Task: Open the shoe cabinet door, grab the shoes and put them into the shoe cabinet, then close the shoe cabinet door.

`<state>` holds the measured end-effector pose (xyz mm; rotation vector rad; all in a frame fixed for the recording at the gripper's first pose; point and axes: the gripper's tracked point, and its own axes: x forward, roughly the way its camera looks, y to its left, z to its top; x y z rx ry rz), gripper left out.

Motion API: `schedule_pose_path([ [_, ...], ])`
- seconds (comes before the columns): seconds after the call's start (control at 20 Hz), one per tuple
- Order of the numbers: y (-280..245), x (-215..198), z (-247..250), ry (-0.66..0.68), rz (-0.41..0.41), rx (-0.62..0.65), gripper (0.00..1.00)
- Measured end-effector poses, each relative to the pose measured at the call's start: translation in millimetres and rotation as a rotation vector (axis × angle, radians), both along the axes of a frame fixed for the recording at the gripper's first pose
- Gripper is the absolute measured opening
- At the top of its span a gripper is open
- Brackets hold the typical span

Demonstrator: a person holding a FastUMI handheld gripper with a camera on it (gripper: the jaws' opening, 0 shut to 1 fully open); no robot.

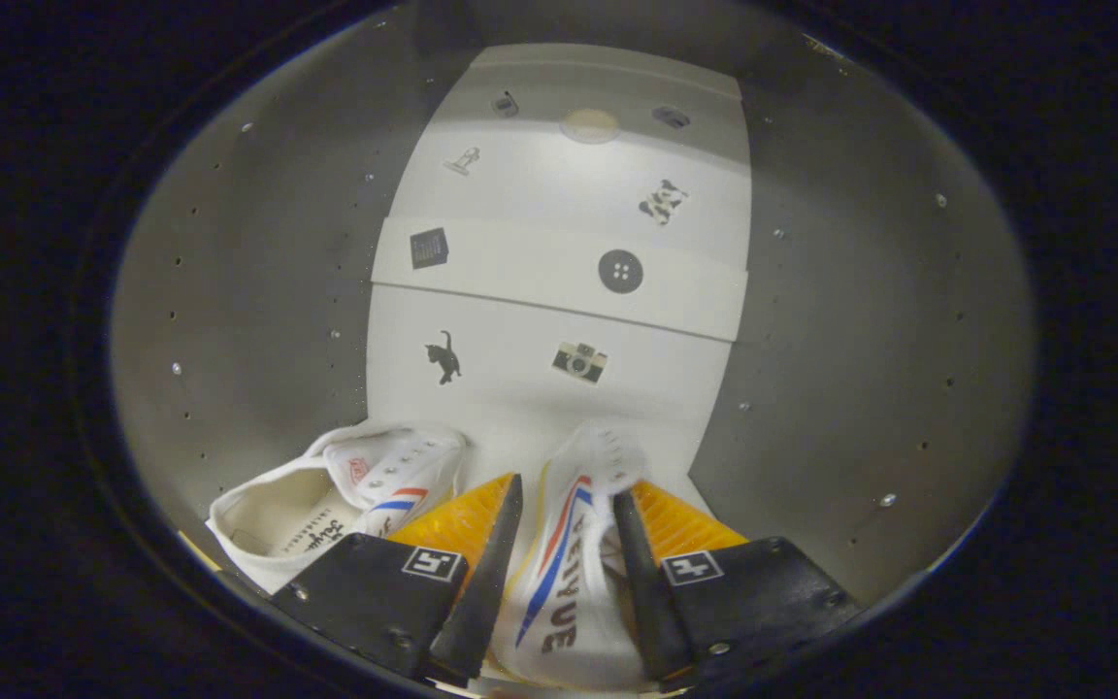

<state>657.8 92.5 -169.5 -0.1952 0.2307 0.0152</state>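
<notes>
I am looking into the shoe cabinet (258,291), which has grey side walls dotted with small holes. A white shoe (574,573) with red and blue stripes stands on its side between my fingers, toe pointing toward the white back panel (559,320). My gripper (569,487) is shut on this shoe, one finger pressing each flank. The second white shoe (326,505) lies just left of my left finger, its opening facing me and its striped side touching that finger.
The back panel carries several small stickers and a raised horizontal band (559,277) across its middle. The grey right wall (860,340) stands close beside my right finger. A strip of floor shows ahead of the held shoe's toe.
</notes>
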Motion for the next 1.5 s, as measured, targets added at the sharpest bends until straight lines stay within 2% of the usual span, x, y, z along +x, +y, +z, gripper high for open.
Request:
schedule_pose_path([
  [0.05,4,-3,4,-0.012,0.009,0.013,0.65],
  [0.2,11,-18,11,-0.013,0.033,0.030,0.98],
  [0.35,9,-34,16,-0.011,0.025,0.037,0.98],
  [0.5,15,-56,24,-0.021,0.051,0.052,0.98],
  [0.7,31,-99,41,-0.030,0.076,0.142,0.99],
  [0.8,38,-128,52,-0.016,0.077,0.196,0.99],
  [0.9,52,-161,72,-0.023,0.111,0.236,0.99],
  [1.3,62,-311,158,-0.086,0.143,0.168,1.00],
  [1.5,53,-384,189,-0.071,0.151,0.195,1.00],
])
